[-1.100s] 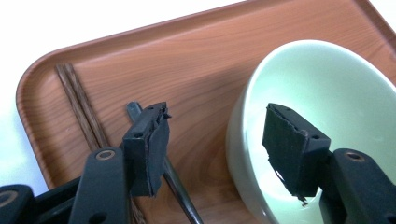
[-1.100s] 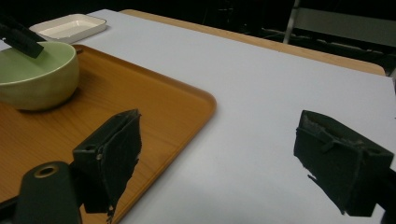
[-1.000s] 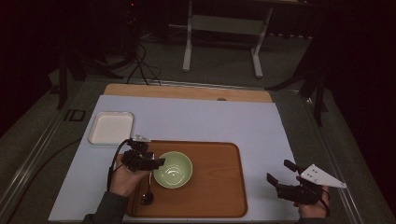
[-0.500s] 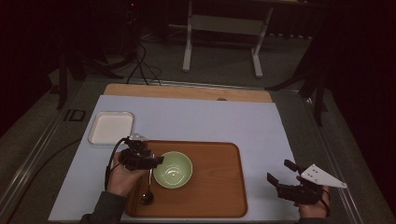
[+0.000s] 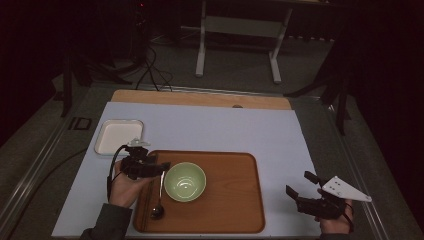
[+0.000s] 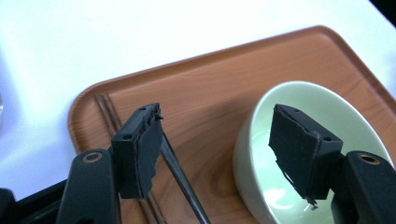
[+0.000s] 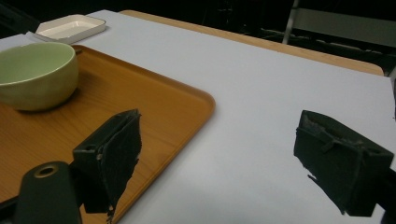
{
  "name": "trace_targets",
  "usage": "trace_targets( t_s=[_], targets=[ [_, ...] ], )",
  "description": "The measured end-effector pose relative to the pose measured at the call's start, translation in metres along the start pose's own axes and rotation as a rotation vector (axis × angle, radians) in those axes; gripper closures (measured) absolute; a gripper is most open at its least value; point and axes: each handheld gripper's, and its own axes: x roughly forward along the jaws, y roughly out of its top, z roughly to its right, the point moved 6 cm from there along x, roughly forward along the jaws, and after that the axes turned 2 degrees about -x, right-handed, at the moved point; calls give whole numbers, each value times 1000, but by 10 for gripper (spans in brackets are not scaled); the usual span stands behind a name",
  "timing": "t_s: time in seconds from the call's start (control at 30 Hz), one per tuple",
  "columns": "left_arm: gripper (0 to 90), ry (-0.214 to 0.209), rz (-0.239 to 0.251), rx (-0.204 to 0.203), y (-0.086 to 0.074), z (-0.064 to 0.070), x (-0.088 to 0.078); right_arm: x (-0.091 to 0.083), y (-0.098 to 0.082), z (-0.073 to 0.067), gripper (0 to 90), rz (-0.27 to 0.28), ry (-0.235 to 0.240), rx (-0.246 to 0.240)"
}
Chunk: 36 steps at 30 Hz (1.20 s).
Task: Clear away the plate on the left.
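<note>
Dark room surrounds a white-covered table (image 5: 210,130); left gripper (image 5: 159,169) and right gripper (image 5: 300,190) both spread wide, empty.

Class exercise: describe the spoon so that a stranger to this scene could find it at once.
Start at the wooden tray on the pale blue mat. By its left edge, beside the green bowl, lies the spoon, its round end nearest the person. It is the one thin, dark metal thing there; the bowl is round and pale.
</note>
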Motion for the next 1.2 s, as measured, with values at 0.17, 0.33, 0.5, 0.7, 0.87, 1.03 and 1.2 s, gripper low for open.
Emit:
trace_targets(
  t_s=[0.17, 0.33, 0.5, 0.7, 0.87, 1.03, 1.2],
  targets=[
    [377, 27, 18, -17, 1, -9, -2, 0, 0, 1, 146, 3, 0, 5],
    [385, 49, 38, -28, 3, -17, -4, 0, 0, 1, 146, 3, -1, 6],
    [386, 85, 61, -25, 8, -26, -7, 1, -1, 0, 146, -1, -3, 9],
    [387, 118, 86, -39, 12, -39, -15, 2, 0, -1, 146, -4, -1, 4],
    [387, 150, 97, -40, 14, -52, -21, 2, 0, -1, 146, -2, -1, 4],
    [387, 191, 106, -48, 17, -68, -26, 3, 0, -1, 146, -5, -1, 4],
    [383, 208, 126, -51, 20, -80, -28, 3, 0, -1, 146, -4, -1, 3]
  ],
)
